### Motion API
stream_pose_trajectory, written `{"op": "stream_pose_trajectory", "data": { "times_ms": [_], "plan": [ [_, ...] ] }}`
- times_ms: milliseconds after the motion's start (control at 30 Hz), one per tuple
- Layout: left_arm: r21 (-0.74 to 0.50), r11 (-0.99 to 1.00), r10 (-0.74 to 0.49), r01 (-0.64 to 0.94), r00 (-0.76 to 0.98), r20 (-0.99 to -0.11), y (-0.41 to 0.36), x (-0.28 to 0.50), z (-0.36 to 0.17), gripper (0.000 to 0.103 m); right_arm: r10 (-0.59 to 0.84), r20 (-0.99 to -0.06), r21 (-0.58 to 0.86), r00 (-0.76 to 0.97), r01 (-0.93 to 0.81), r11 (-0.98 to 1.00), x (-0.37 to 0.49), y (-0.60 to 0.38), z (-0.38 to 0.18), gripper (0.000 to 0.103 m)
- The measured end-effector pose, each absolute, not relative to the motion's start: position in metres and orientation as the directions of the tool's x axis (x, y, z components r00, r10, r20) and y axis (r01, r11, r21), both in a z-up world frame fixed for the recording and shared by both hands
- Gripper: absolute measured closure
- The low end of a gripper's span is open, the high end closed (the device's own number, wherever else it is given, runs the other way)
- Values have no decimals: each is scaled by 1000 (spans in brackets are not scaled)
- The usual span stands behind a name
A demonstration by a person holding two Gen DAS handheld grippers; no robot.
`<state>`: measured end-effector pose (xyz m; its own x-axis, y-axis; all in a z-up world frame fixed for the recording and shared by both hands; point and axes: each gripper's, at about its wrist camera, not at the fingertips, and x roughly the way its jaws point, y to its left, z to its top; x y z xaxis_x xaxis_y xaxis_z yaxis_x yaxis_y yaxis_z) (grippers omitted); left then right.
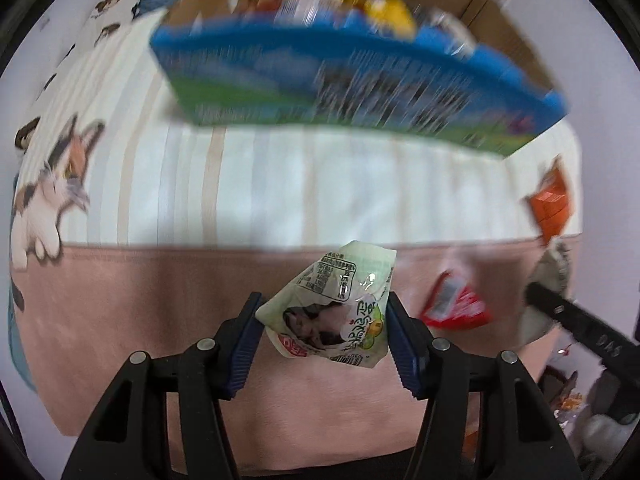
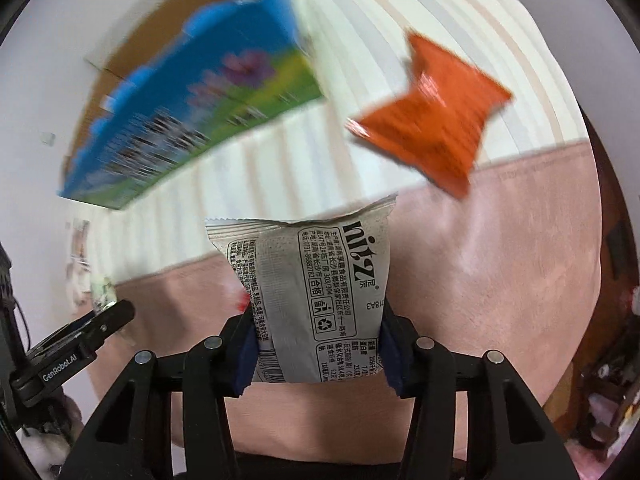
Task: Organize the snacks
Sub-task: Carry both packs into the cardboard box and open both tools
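My left gripper [image 1: 322, 316] is shut on a crumpled pale green snack packet [image 1: 334, 306], held above the pink blanket [image 1: 160, 320]. In the right wrist view my right gripper [image 2: 316, 344] is shut on a grey snack packet [image 2: 316, 296] with black print, gripped by its two sides. A blue and green box [image 1: 340, 80] stands ahead with several snacks inside; it appears again as the box [image 2: 192, 108] at upper left. An orange snack packet [image 2: 436, 116] lies on the striped sheet. A red packet [image 1: 456, 304] lies on the blanket to the right of the left gripper.
A brown cardboard box [image 1: 492, 20] rises behind the blue box. The striped sheet [image 1: 280, 184] carries a cat print [image 1: 52, 196] at the left. The right gripper's arm [image 1: 580, 324] crosses the right edge; the left gripper's arm [image 2: 76, 344] shows at lower left.
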<state>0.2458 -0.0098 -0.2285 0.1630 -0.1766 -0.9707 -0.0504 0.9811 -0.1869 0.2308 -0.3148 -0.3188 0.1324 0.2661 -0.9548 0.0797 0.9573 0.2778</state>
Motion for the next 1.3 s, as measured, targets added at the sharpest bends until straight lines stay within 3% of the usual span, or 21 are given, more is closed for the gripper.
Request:
{"op": "stream_pose_trajectory", "data": {
  "times_ms": [300, 533, 900, 1200, 1233, 1300],
  "plan": [
    [-275, 961, -262, -3, 299, -917, -11, 307, -136, 47, 429, -876, 432, 221, -36, 901, 297, -283, -235, 50],
    [-266, 964, -250, -6, 319, -914, 0, 371, -115, 47, 465, -855, 454, 232, -100, 885, 368, -257, -196, 50],
    [-158, 984, -151, -83, 85, -985, 41, 481, -192, 46, 384, -916, 373, 112, -107, 921, 472, -212, -235, 50],
    [-58, 995, -62, -81, -39, -997, 47, 500, -244, 45, 327, -945, 324, 26, -79, 943, 509, -197, -288, 50],
    [-57, 995, -61, -82, -46, -997, 47, 500, -247, 44, 323, -947, 321, 3, -72, 944, 512, -197, -295, 49],
    [-37, 993, -46, -110, -79, -996, 48, 501, -257, 42, 297, -954, 299, -52, -53, 953, 515, -196, -310, 32]
  ]
}}
